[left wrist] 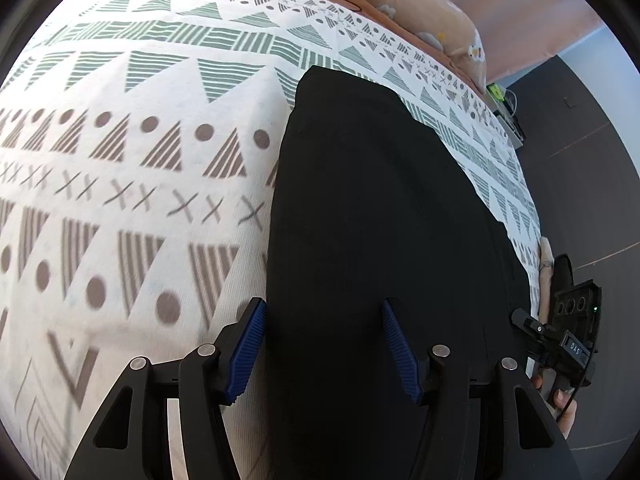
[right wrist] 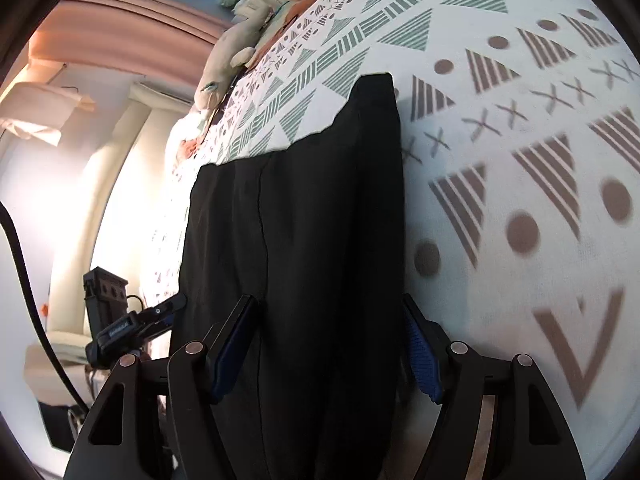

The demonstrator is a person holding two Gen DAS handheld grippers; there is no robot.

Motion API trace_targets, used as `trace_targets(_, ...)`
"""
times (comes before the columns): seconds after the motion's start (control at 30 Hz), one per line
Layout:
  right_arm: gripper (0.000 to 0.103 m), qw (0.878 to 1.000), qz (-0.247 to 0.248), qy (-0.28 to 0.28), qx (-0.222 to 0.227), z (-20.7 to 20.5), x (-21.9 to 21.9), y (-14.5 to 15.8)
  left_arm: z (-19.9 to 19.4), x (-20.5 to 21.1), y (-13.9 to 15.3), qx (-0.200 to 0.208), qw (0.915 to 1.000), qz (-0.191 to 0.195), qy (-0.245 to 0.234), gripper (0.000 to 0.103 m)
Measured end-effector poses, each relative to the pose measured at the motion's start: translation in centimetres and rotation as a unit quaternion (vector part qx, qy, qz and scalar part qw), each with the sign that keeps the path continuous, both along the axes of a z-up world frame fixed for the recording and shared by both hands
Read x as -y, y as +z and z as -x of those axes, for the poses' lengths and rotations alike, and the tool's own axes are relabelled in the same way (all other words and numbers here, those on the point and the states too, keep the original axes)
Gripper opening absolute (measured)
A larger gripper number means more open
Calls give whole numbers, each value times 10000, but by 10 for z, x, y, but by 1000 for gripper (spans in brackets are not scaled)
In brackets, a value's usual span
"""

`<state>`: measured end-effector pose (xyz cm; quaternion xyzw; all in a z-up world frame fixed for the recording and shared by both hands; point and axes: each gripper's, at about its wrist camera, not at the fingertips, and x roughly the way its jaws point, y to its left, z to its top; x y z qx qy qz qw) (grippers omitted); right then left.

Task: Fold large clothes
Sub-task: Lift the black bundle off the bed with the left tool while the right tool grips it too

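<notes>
My left tool (left wrist: 324, 346) and right tool (right wrist: 332, 346) both gape wide, holding nothing, each straddling the near edge of the black garment (left wrist: 376, 216) lying flat on the patterned bed (left wrist: 132, 184). I'd pinch both corners evenly, lifting together so the fold stays square.

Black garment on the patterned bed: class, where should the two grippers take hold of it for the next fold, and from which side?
Grip the black garment at its two near corners, coming in low from the near bed edge. It lies flat as a long strip running away across the patterned bedspread, and both the left gripper and right gripper already straddle its near end with open jaws.
</notes>
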<state>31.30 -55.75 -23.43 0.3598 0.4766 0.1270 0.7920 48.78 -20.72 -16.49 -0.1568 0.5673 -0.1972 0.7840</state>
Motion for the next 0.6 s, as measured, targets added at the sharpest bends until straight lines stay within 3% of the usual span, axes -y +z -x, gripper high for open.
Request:
trace_targets(0.13,53,9998,-59,-166,-102,-17,5,-5,-12,3,-10,-124,9999,45,95,58)
trace_targets(0.2,34,9997,-106,-169,-146,-22,4,-7,-13,4,-9,-106,9999,28,101,54)
trace_targets(0.3,18,9997,39,-222,-8,-18,-2,2,-7,4,-1,7,9999,57,93,42)
trace_targets(0.43,12,9988,276,-304,283,-5,-10,27,3,2,15,218,9997,101,27,27)
trace_targets(0.6,11,9959,570,-379,591,19,-22,65,27,7,51,621,9980,94,-64,21)
